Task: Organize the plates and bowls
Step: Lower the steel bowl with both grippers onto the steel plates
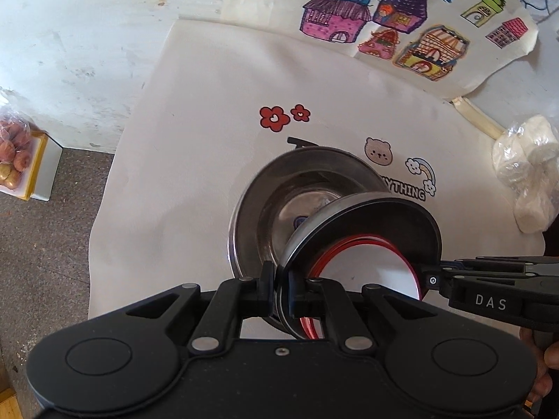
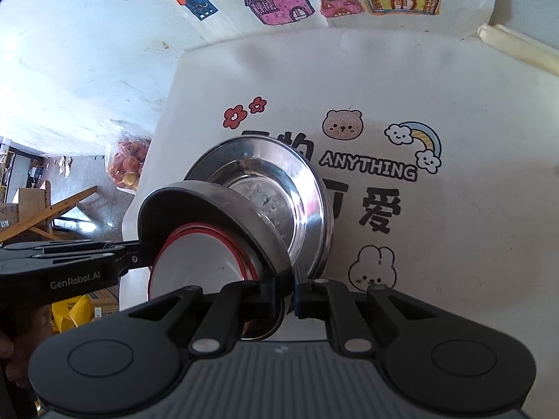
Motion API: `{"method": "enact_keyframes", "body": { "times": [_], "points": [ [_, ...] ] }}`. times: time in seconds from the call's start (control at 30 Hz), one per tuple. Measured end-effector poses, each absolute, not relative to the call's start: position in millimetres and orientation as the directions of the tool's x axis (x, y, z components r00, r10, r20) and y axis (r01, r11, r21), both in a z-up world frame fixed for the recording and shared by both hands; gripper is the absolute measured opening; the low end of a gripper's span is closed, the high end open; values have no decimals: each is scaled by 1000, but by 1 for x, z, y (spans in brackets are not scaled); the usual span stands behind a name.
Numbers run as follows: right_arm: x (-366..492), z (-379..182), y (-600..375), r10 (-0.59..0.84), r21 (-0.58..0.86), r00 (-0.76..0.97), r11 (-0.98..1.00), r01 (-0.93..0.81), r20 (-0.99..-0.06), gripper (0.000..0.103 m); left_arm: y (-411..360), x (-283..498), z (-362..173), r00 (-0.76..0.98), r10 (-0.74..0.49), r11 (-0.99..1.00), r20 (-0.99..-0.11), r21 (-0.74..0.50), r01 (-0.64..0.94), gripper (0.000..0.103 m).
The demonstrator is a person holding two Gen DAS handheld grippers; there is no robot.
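Landmark: the steel plate lying flat on the printed cloth. Left of it and off the cloth, a bag of potatoes sits on the floor, no part of the job. At the plate's near edge the left gripper is clamped on the rim of a black-rimmed bowl – held tilted, overlapping the plate. Right of that, the right gripper pinches the opposite rim. Judgement: stacking under way; bowl not yet set down.
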State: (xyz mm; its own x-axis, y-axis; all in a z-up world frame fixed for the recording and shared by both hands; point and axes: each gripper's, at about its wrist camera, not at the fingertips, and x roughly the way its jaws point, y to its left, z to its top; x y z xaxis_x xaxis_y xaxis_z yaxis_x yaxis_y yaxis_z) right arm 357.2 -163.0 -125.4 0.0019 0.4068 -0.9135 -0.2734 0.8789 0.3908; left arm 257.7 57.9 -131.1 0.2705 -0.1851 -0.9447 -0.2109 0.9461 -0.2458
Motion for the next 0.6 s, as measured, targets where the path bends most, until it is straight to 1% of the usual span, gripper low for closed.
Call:
{"method": "enact_keyframes", "body": {
  "times": [0.6],
  "points": [
    [376,-126,-150,396,382,-4,882,-275,-918,11,69,276,-133,264,-188,939,-946,-252,-234,6]
  ]
}}
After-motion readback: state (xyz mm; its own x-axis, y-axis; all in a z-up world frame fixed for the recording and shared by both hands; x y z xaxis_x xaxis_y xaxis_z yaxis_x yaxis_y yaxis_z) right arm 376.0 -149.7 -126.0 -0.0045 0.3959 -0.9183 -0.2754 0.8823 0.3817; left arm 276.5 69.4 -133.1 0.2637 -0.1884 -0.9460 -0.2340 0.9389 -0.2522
